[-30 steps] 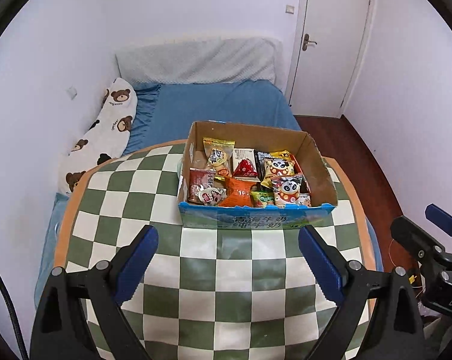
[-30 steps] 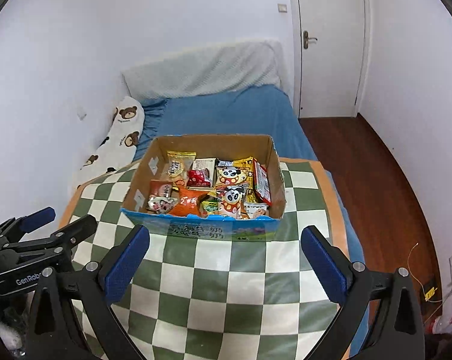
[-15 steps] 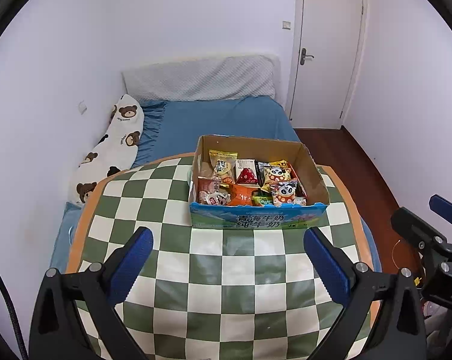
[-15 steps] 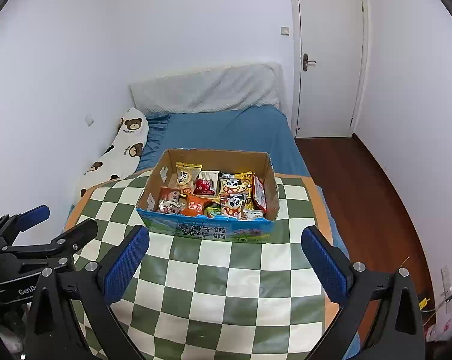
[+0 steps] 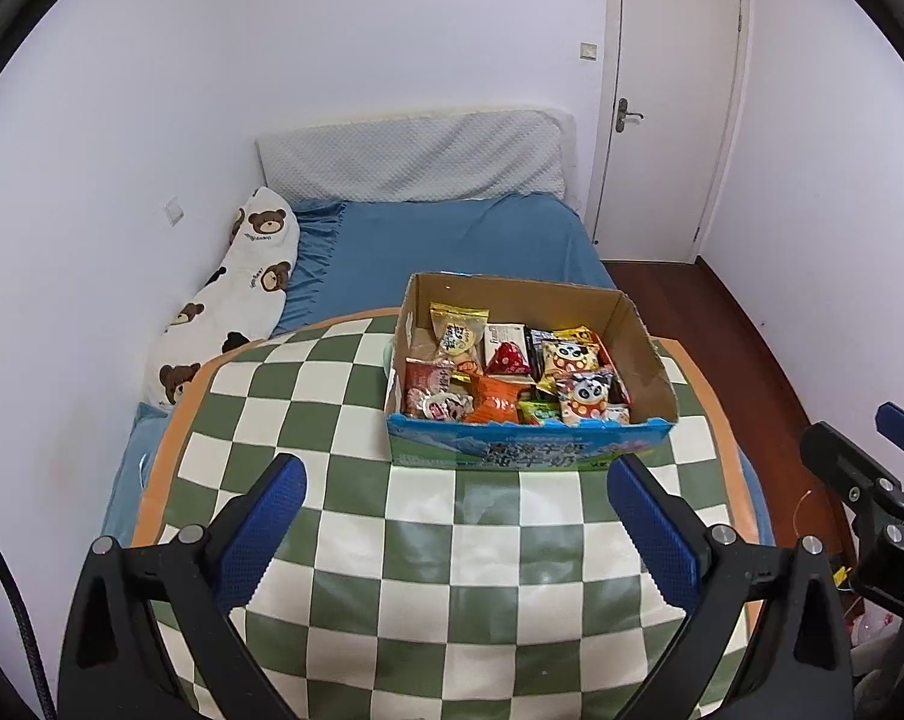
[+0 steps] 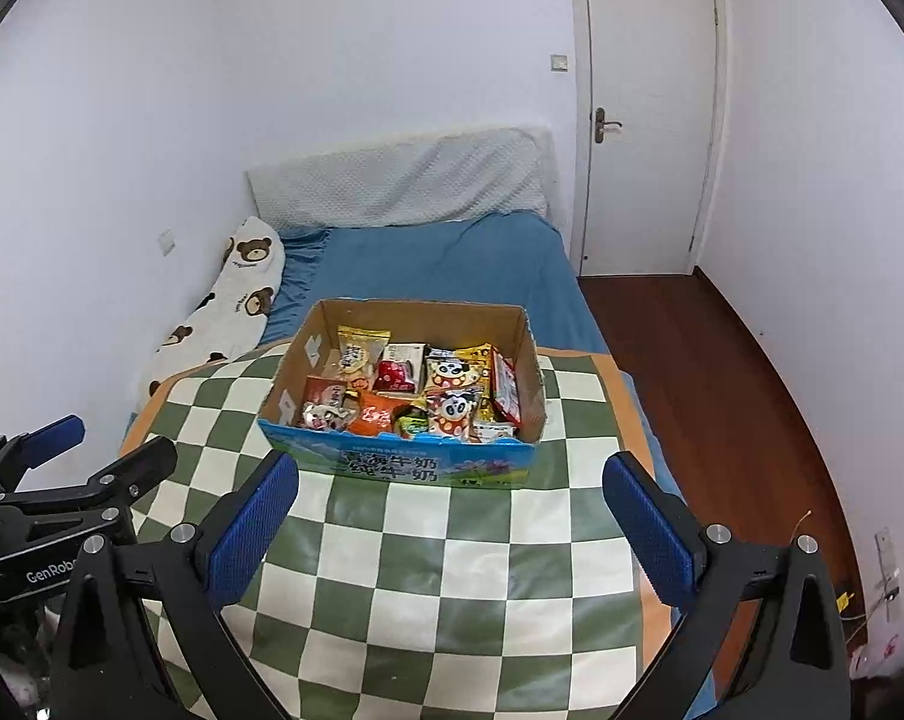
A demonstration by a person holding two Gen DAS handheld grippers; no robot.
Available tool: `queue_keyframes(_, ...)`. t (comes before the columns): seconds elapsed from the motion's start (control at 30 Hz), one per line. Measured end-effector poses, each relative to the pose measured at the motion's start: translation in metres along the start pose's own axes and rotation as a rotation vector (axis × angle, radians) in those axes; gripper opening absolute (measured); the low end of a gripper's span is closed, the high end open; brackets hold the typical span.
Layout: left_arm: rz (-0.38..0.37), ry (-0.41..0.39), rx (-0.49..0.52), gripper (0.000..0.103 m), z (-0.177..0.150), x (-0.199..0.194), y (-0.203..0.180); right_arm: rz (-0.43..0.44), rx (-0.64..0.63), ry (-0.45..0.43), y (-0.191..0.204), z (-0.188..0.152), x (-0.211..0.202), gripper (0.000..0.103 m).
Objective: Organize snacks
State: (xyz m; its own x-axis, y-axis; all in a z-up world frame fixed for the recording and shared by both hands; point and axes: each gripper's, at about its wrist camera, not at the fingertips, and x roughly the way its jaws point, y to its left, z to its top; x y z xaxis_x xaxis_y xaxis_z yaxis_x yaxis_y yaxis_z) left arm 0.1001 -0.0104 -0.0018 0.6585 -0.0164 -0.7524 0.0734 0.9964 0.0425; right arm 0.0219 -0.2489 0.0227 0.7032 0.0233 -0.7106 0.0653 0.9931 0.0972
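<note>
A cardboard box [image 5: 529,453] with a blue printed front stands on the checkered table [image 5: 452,570], filled with several snack packets [image 5: 499,372]. It also shows in the right wrist view [image 6: 392,468], with the snack packets [image 6: 416,390] inside. My left gripper [image 5: 454,522] is open and empty, held back from the box above the table's near part. My right gripper [image 6: 449,516] is open and empty, likewise short of the box. The right gripper shows at the right edge of the left wrist view [image 5: 859,480]; the left gripper shows at the left of the right wrist view [image 6: 62,480].
Behind the table lies a bed with a blue sheet [image 5: 452,246], a grey headboard cushion [image 5: 410,156] and a bear-print pillow [image 5: 230,300]. A white door [image 5: 667,96] and wooden floor [image 6: 709,372] are at the right. White walls surround.
Both grippers have pulled back and up from the box, which looks smaller and farther in both views. Both stay open and empty.
</note>
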Motion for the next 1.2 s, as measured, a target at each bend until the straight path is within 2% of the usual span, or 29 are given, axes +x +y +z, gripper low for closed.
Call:
queue_keyframes(0.57, 0.066, 0.06, 0.011, 0.103, 0.021, 0.089, -0.005, -0.088, 0.047, 0.038, -0.017, 0.02, 0.095, 0.103)
queue_keyframes(0.8, 0.071, 0.077, 0.02, 0.103, 0.024, 0.105, -0.007, -0.103, 0.061, 0.065, -0.023, 0.021, 0.121, 0.103)
queue_keyframes(1.2, 0.059, 0.095, 0.038, 0.103, 0.023, 0.112, -0.013, -0.094, 0.059, 0.089, -0.021, 0.02, 0.131, 0.103)
